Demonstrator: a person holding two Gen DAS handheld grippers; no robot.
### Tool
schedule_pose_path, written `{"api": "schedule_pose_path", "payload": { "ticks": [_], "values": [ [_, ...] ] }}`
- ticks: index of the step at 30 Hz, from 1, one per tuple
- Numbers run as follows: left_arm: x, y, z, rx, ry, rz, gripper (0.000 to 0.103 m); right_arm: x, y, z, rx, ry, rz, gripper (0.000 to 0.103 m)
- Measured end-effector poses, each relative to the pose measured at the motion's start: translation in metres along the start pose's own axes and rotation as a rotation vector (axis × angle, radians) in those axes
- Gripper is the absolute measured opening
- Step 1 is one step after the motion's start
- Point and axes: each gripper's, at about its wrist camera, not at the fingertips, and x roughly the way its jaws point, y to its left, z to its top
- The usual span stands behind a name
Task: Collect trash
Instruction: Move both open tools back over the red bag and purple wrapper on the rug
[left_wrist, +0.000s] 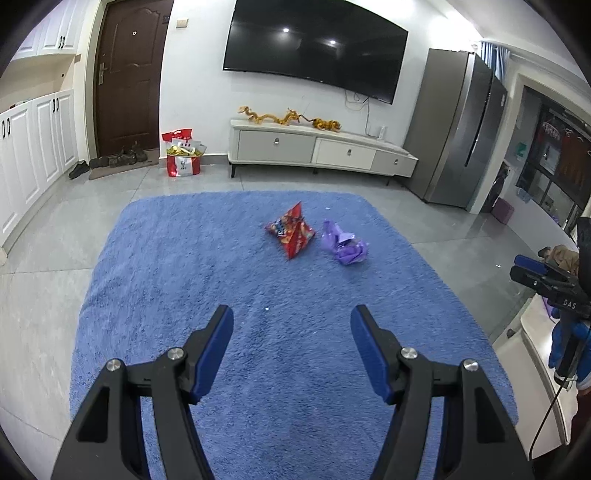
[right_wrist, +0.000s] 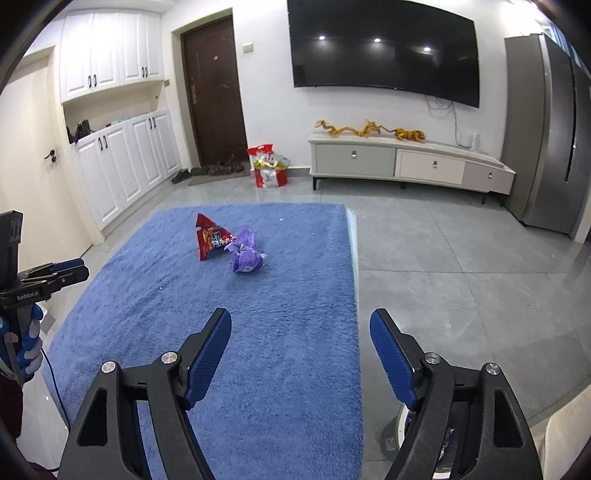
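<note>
A crumpled red snack bag (left_wrist: 291, 230) and a crumpled purple wrapper (left_wrist: 343, 245) lie side by side on a blue fluffy cloth (left_wrist: 184, 295) that covers a table. They also show in the right wrist view: the red bag (right_wrist: 212, 238) and the purple wrapper (right_wrist: 245, 254). My left gripper (left_wrist: 291, 325) is open and empty, above the cloth and short of the trash. My right gripper (right_wrist: 301, 328) is open and empty over the cloth's right edge. Each gripper shows at the side of the other's view.
A round bin (right_wrist: 406, 432) stands on the floor below the right gripper, partly hidden. Grey tiled floor (right_wrist: 461, 277) lies to the right. A TV cabinet (left_wrist: 317, 149), a fridge (left_wrist: 458, 133), a red bag by the door (left_wrist: 183, 155) and white cupboards (left_wrist: 33, 147) line the walls.
</note>
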Motion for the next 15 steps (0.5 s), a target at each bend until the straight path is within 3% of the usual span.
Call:
{"api": "schedule_pose_path", "payload": {
  "ticks": [7, 15],
  "values": [
    [0.027, 0.016, 0.004, -0.036, 0.024, -0.006, 0.065, 0.034, 0.010, 0.010, -0.042, 0.048, 0.022, 0.080],
    [0.075, 0.030, 0.020, -0.064, 0.057, -0.019, 0.067, 0.104, 0.033, 0.029, -0.112, 0.128, 0.064, 0.082]
  ]
}}
